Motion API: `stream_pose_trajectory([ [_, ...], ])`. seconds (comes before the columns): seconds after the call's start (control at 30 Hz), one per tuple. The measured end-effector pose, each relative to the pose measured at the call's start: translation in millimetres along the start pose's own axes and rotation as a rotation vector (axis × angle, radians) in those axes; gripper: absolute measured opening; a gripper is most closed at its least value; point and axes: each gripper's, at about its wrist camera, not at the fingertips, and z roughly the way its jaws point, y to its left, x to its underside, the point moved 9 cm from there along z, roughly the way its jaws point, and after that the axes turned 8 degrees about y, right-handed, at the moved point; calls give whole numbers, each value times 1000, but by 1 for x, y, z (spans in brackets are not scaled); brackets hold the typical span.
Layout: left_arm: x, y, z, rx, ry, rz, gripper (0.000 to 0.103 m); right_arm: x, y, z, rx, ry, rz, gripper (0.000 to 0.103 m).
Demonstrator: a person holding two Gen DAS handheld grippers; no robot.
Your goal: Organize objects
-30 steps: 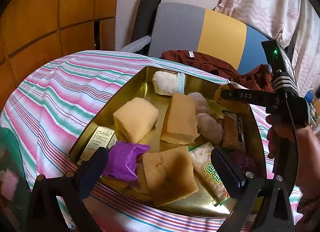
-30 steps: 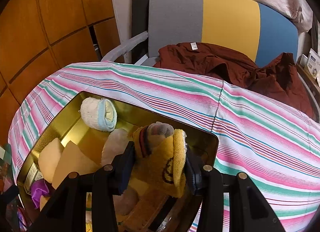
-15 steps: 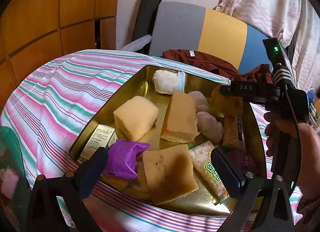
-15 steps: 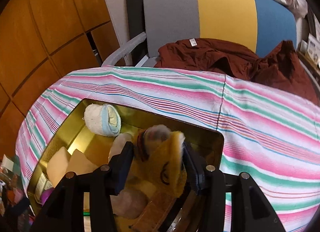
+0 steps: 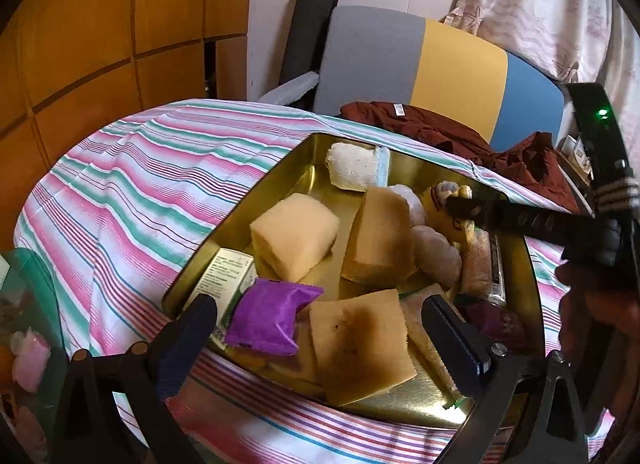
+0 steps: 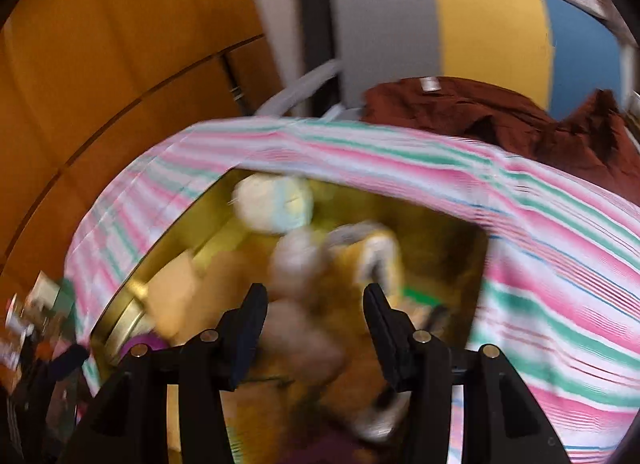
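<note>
A gold tin tray (image 5: 316, 151) on the striped tablecloth holds several yellow sponge blocks (image 5: 294, 240), a purple packet (image 5: 272, 314), a white rolled sock (image 5: 354, 165), a small white box (image 5: 226, 276) and snack bars. My left gripper (image 5: 320, 336) is open and empty over the tray's near edge. My right gripper (image 6: 316, 316) is open in a blurred view; the yellow plush toy (image 6: 360, 264) lies in the tray (image 6: 460, 232) between and beyond its fingers. The toy also shows in the left wrist view (image 5: 452, 199) under the right gripper's finger.
A grey, yellow and blue chair back (image 5: 440, 63) stands behind the table with dark red clothing (image 5: 440, 131) on it. Wooden panels (image 5: 100, 23) line the left wall. A glass-topped surface with small items (image 5: 24, 344) sits at the lower left.
My right gripper has opened and let go of the yellow plush toy, which now lies in the tray's far right part. It is moving, so its view is blurred. The left gripper has not moved.
</note>
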Motion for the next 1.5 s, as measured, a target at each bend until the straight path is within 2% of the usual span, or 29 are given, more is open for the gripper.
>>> stream_pose_trajectory([
  [0.1,0,5,-6,-8,-16,-1,103,5,29,20,5,72,-91,48],
  [0.17,0,9,-9,-13,-20,1,103,6,39,33,29,97,-136,43],
  [0.23,1,12,-10,-19,-21,-2,103,2,41,39,36,105,-143,42],
  [0.37,2,18,-10,-16,-1,-25,103,-6,50,33,-119,87,-67,42],
  [0.4,2,18,-9,-16,7,-30,103,-5,50,28,-135,80,-53,42],
  [0.5,1,18,-8,-9,31,-46,103,1,40,10,-55,43,-21,44],
  [0.67,-5,16,-17,-14,6,-50,103,18,17,-31,113,-38,70,58],
  [0.77,-13,18,-26,-72,-23,-37,103,27,7,-50,184,-60,106,67],
  [0.87,-20,24,-35,-154,-41,-39,103,37,3,-64,238,-64,127,67],
  [1.07,-26,31,-43,-188,-43,-58,103,48,12,-78,285,-74,150,67],
  [1.23,-23,31,-41,-213,7,-57,103,54,18,-86,357,-59,170,67],
  [1.5,-19,23,-41,-205,42,-36,103,59,20,-88,360,-41,216,67],
])
